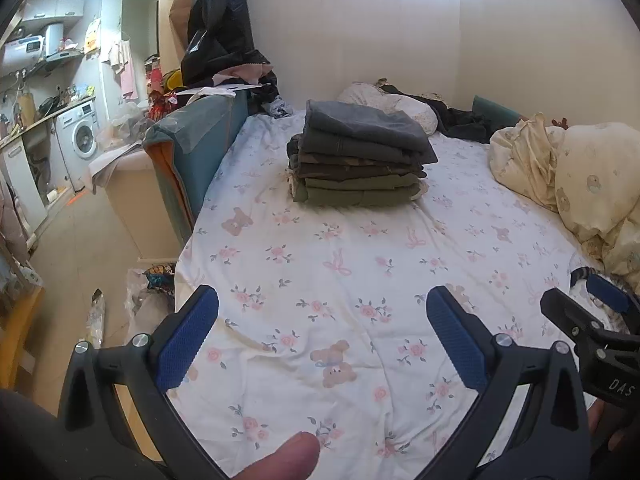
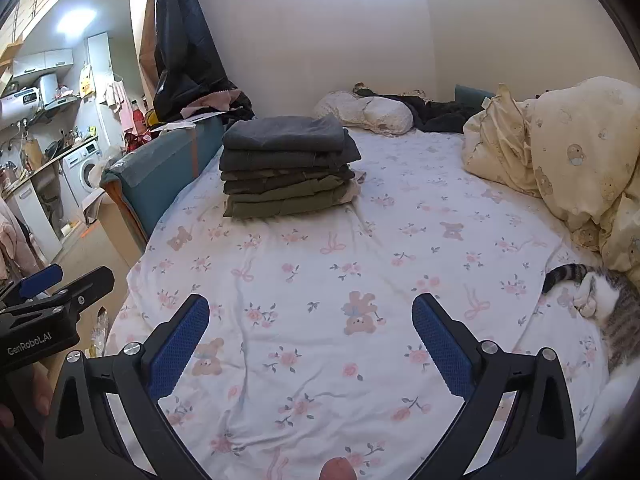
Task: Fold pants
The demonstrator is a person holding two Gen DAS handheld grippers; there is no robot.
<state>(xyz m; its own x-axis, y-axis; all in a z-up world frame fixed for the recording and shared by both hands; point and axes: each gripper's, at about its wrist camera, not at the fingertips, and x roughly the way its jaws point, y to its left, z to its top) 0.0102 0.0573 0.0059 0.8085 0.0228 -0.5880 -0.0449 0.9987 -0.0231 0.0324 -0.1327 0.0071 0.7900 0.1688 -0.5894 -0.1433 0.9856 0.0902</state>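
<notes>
A stack of several folded pants (image 1: 358, 160), grey on top and olive below, sits on the floral bed sheet (image 1: 340, 280) toward the far left of the bed; it also shows in the right wrist view (image 2: 288, 166). My left gripper (image 1: 322, 308) is open and empty, held above the near part of the sheet. My right gripper (image 2: 310, 316) is open and empty, also above the near sheet. Each gripper shows at the edge of the other's view, the right one in the left wrist view (image 1: 592, 312) and the left one in the right wrist view (image 2: 60, 284).
A tabby cat (image 2: 608, 304) lies on the sheet at the near right. A cream duvet (image 2: 568, 152) is bunched along the right side. Pillows and dark clothes (image 2: 400, 114) lie by the far wall. A teal headboard (image 2: 168, 168) borders the bed's left edge, with the kitchen area beyond.
</notes>
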